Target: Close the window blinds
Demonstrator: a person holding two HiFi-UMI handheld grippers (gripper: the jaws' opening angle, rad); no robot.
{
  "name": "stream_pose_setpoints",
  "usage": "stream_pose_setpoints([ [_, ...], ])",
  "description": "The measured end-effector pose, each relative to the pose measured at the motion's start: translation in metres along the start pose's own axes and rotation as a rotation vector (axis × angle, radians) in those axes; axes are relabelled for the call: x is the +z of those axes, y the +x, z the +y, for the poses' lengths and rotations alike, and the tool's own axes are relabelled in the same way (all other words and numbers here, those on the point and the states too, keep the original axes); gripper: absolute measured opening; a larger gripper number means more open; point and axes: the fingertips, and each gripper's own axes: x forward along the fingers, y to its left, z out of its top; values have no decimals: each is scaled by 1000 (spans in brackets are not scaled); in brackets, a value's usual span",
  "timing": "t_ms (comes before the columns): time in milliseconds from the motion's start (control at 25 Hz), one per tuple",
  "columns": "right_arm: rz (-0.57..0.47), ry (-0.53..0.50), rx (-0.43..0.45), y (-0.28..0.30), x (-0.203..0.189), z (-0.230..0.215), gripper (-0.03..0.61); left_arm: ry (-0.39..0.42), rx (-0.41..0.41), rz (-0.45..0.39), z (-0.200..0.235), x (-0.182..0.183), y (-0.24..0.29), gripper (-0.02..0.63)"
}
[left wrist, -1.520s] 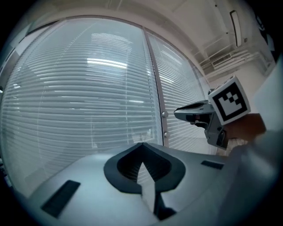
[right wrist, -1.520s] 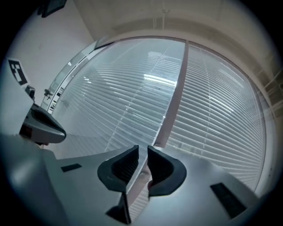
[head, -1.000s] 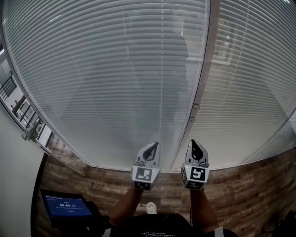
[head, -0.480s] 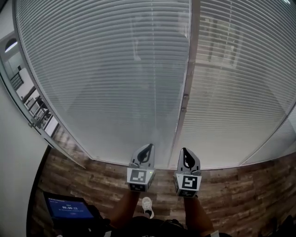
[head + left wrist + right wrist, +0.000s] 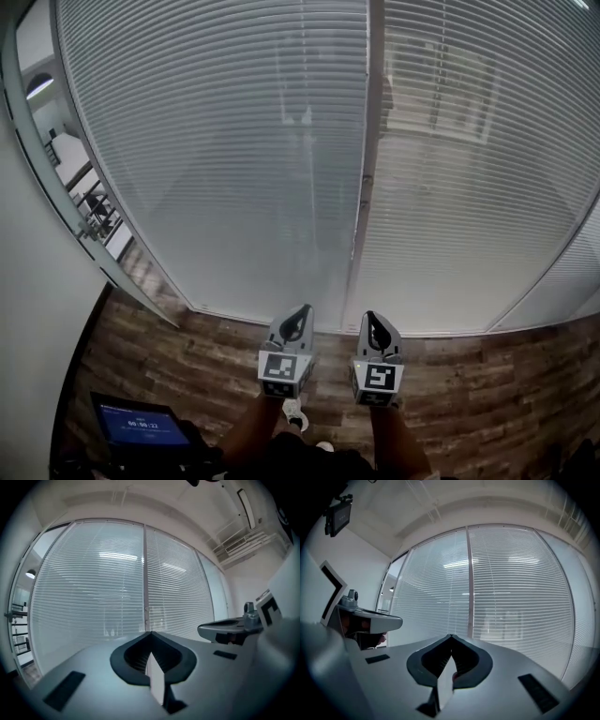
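Observation:
White slatted blinds cover two tall window panes, a left pane [image 5: 225,150] and a right pane [image 5: 478,159], with a grey mullion [image 5: 364,169] between them. The slats are tilted enough that dim shapes show through. My left gripper [image 5: 302,312] and right gripper [image 5: 373,320] are held side by side, level, pointing at the foot of the mullion and well short of the blinds. Both are shut with nothing in them. The left gripper view shows its jaws [image 5: 151,633] meeting, with the right gripper [image 5: 232,630] beside them. The right gripper view shows its closed jaws [image 5: 451,636] and the left gripper [image 5: 370,619].
A wood-plank floor [image 5: 487,375] runs under the windows. A lit dark screen [image 5: 139,424] stands low at the left, beside a white wall [image 5: 37,337]. An uncovered glass strip [image 5: 84,197] at the far left shows railings outside. A white shoe [image 5: 293,412] shows below the grippers.
The mullion has slid left in the head view and the uncovered glass at the left shows more. Both grippers sit lower in the picture, still shut and side by side.

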Motion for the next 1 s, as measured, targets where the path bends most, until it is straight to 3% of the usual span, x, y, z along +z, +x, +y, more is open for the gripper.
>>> stream_pose_setpoints([
  [240,16,-22,24,-28,-7,9,5,-4,38,50,-9,-8,-30,0],
  [840,15,-23,-17,-76,3,58,5,3,-38,38,-1,-12,-97,0],
  [1000,22,-30,-28,-84,5,63,5,-5,-28,56,3,-14,-108,0],
])
